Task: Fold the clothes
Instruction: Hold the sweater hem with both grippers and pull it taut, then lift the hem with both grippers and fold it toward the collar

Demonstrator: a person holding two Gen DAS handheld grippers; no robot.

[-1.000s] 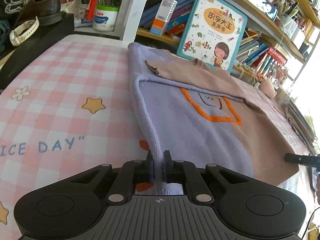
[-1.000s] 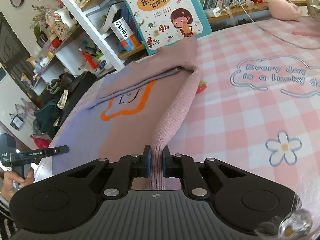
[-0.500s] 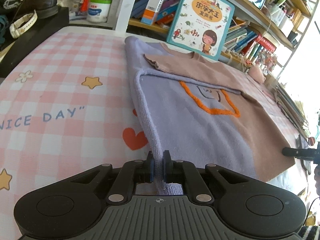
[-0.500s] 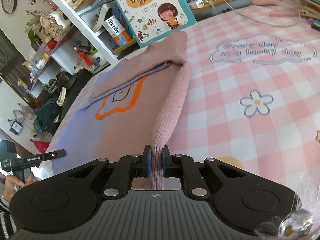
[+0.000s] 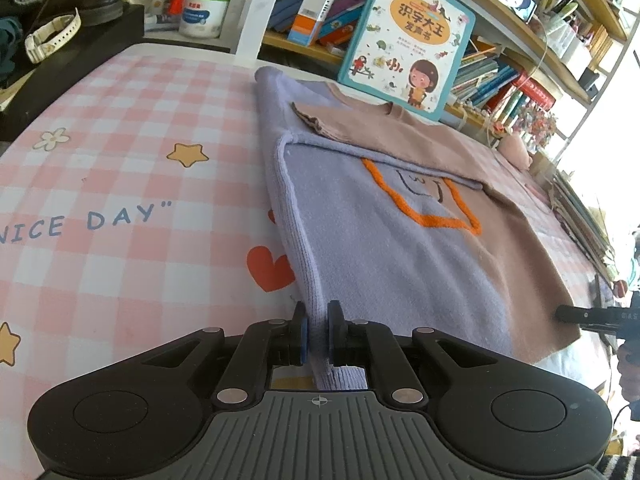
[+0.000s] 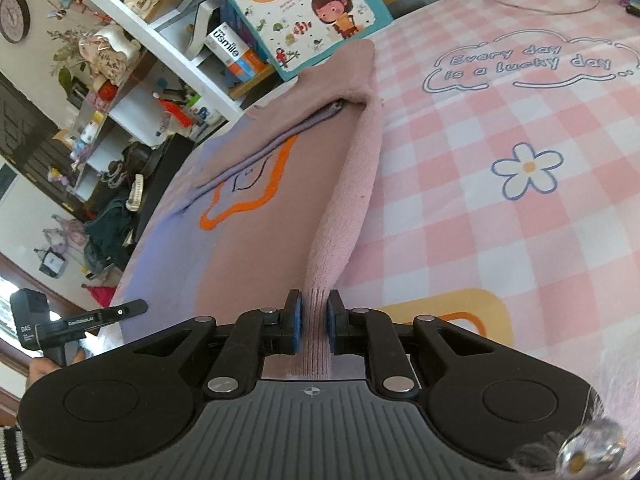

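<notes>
Your left hand-held gripper [image 5: 317, 334] and right hand-held gripper [image 6: 313, 328] each clamp a hem corner of the lilac-and-pink knitted sweater [image 5: 400, 240] on the pink checked tabletop [image 5: 120, 168]. Both have drawn back since a second ago, stretching the hem for folding.

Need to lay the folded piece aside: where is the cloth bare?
Bare checked tablecloth left of the sweater, and right of it around the flower print. Crowded along the far edge: picture book, shelves.
</notes>
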